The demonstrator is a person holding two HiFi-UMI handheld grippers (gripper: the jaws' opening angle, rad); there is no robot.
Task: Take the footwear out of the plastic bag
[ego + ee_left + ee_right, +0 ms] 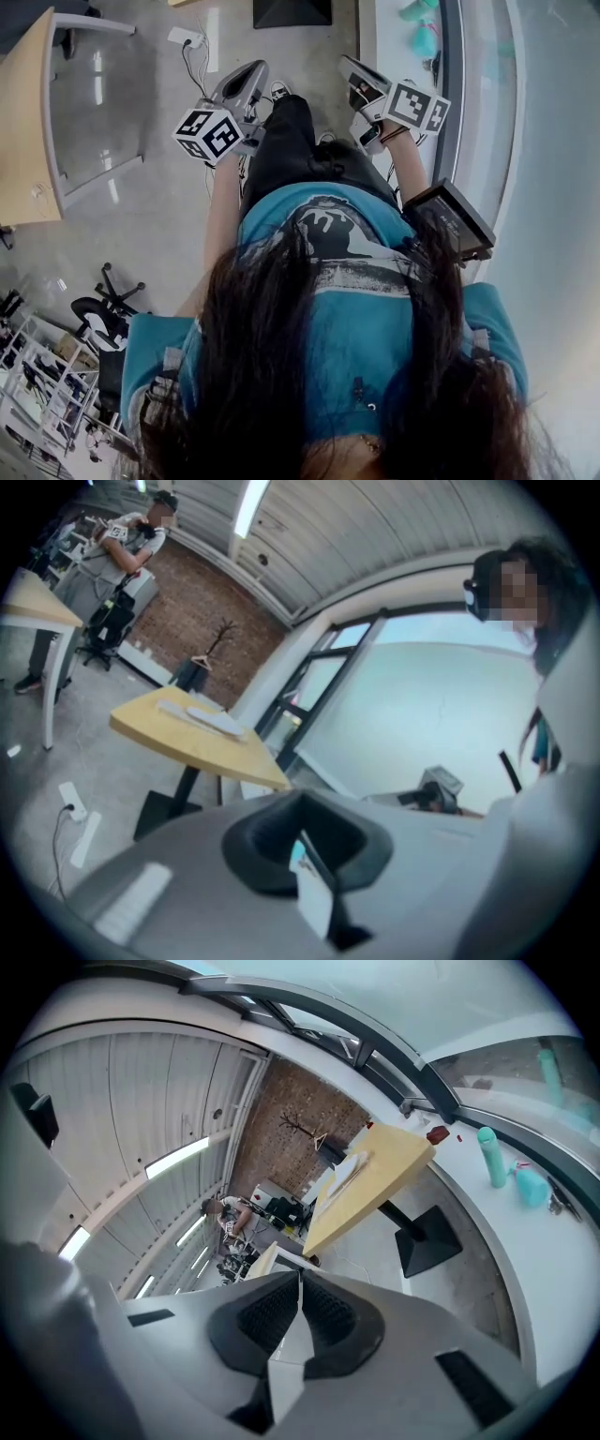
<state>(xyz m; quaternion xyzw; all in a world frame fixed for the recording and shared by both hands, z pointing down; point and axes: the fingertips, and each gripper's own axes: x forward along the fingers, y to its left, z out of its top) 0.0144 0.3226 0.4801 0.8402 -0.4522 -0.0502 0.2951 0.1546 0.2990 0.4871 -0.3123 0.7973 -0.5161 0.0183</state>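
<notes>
No plastic bag and no loose footwear shows in any view. In the head view I look down on long dark hair, a teal shirt and black trousers. My left gripper is held out over the grey floor, its marker cube to the lower left. My right gripper is level with it on the other side. In the left gripper view the left gripper has its jaws shut with nothing between them. The right gripper is shut and empty too. A worn sneaker shows below, between the two grippers.
A yellow-topped table on a black foot stands on the grey floor, also seen as table and table. Teal bottles stand on a white window ledge. A power strip lies on the floor. An office chair is behind.
</notes>
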